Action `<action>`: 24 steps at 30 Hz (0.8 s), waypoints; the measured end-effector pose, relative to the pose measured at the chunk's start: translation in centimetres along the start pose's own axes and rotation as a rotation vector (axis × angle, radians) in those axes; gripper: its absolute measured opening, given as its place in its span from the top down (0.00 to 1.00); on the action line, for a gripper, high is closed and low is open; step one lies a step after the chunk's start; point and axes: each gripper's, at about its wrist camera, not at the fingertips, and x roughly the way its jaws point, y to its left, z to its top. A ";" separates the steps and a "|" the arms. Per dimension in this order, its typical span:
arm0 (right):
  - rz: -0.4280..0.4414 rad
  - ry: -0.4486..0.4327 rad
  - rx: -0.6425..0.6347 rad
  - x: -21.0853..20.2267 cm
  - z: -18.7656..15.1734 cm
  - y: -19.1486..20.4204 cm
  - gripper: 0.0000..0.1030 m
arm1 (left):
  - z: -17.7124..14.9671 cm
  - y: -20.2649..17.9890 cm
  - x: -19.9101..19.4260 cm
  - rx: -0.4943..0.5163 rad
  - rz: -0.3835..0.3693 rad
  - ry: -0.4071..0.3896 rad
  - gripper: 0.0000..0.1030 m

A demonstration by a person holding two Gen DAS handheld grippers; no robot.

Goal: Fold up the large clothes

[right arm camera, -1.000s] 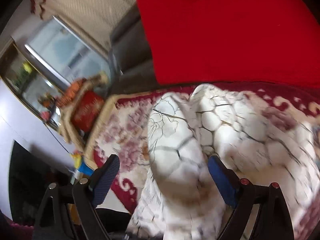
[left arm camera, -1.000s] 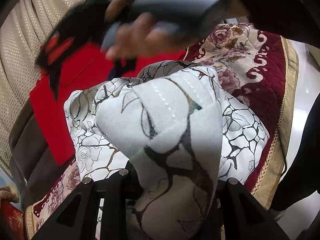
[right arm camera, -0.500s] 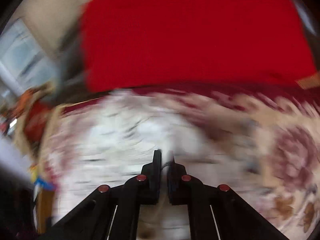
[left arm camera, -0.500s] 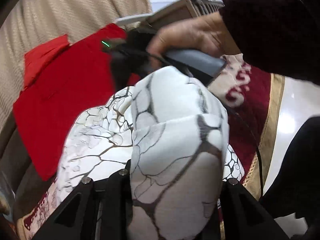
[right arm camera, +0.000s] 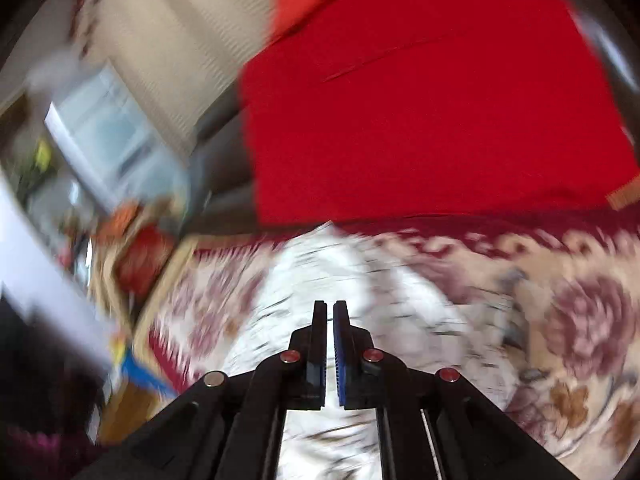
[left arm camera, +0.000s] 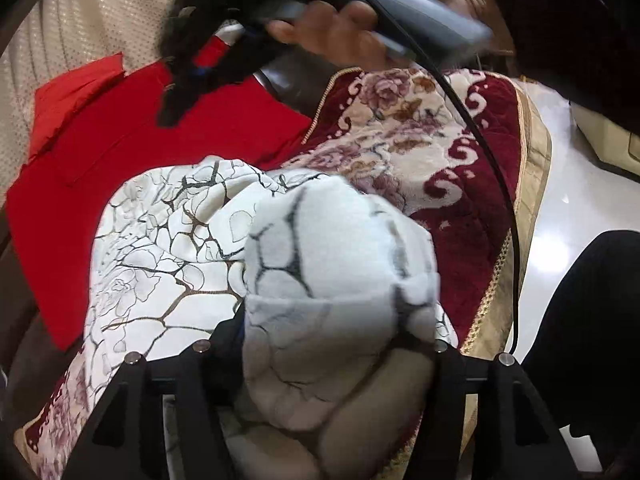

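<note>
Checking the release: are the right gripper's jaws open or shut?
Shut: the right gripper shows its blue pads nearly meeting, nothing between them.

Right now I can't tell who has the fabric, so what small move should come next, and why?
Probably ease the left tool back off the white crackle-print garment. Its jaws are opening with a bunched fold between them, and the right tool is shut on nothing, hanging above the cloth. Most of the garment already lies on the floral quilt, so the fold can drop.

left gripper [left arm camera: 336, 344] jaws opening, right gripper [right arm camera: 329, 312] jaws closed
</note>
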 end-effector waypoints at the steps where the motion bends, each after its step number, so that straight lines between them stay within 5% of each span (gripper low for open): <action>1: -0.026 0.026 -0.035 0.7 0.5 1.5 0.94 | 0.0 -0.1 -0.7 -0.007 0.001 -0.008 0.42; 5: -0.028 0.133 -0.030 5.0 0.5 3.0 0.94 | -0.8 0.5 -5.1 -0.063 -0.027 -0.050 0.40; 9: -0.122 0.380 0.188 13.5 -3.6 -3.3 0.99 | -2.6 3.5 -10.9 -0.184 -0.070 -0.110 0.40; 11: -0.059 0.324 0.259 13.2 -4.1 -4.8 0.99 | -3.3 6.3 -12.1 -0.255 -0.027 -0.103 0.38; 15: -0.087 0.298 0.232 12.2 -4.2 -3.8 0.99 | -4.4 11.8 -10.8 -0.420 0.054 -0.075 0.35; 20: -0.109 0.235 0.242 8.1 -2.9 -0.9 0.92 | -5.7 12.9 -4.0 -0.508 -0.054 0.057 0.31; 24: -0.062 0.191 0.122 3.3 -3.7 3.4 0.92 | -6.0 12.0 -2.9 -0.526 -0.050 0.019 0.19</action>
